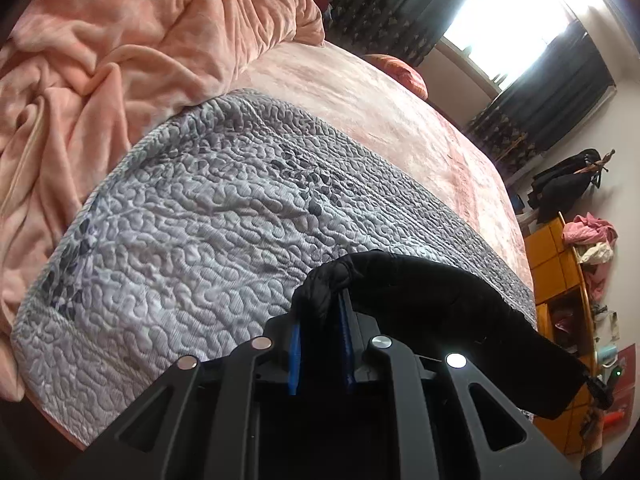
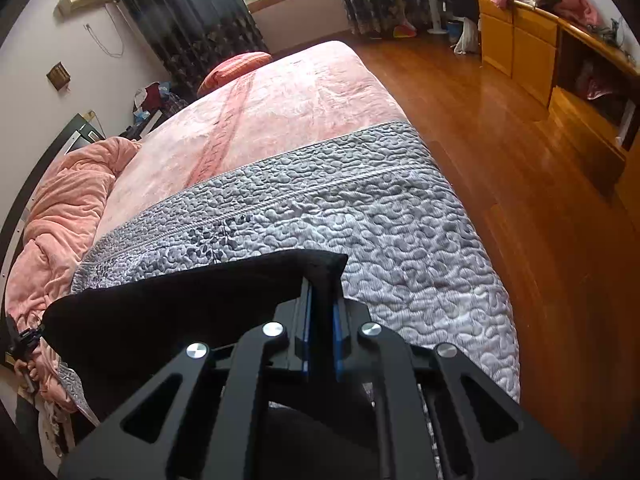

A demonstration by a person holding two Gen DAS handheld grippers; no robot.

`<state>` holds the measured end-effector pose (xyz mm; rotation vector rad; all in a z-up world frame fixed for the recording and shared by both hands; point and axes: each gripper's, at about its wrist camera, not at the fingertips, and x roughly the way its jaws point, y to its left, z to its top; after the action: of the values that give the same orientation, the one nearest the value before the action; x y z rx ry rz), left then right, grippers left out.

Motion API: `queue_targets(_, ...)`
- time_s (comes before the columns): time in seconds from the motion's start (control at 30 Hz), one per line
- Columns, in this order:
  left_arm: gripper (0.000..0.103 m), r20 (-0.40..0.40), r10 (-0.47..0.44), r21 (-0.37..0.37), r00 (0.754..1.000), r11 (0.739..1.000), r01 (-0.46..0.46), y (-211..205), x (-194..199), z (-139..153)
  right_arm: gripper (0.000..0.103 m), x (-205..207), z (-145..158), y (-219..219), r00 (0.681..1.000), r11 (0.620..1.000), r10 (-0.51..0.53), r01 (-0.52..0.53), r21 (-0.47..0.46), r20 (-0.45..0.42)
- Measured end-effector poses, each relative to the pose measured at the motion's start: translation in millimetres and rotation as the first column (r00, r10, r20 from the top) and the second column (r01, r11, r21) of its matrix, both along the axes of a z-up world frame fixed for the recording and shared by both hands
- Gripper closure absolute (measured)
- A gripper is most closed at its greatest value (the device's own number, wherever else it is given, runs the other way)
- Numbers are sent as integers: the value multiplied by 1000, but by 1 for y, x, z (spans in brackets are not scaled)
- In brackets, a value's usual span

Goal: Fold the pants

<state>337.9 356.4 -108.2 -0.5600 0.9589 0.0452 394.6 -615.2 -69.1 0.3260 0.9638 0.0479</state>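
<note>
Bed: broad flat surface for the fold | grey quilt: landing zone across the foot | black pants: lifted over quilt, stretched between both tongs, so the edge hangs straight | left tongs: clamped on bunched corner | right tongs: clamped on opposite corner.

- We see the pants as matt black cloth, bunched at 12 o'clock of the left gripper.
- We see the right gripper as matt black plastic with shiny metal pins and blue pads.
- The quilt looks like grey stitched cloth, bumpy.
- The blanket looks like soft, fuzzy pink fleece.
- At 2 o'clock, we see a glossy wood floor and a smooth wood cabinet.
</note>
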Motion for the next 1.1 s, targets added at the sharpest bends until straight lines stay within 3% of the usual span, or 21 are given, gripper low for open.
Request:
queue_targets(0.43,87,16,44,-58,999,997,-43,4,-55,-1,95,-50,-16,0,999,999,-16,17,-35,29)
queue_targets(1.1,87,-14,130,-156,991,979,-131,19,-128,-41,92,-131,-44,-5,995,997,-62,65,-42,72)
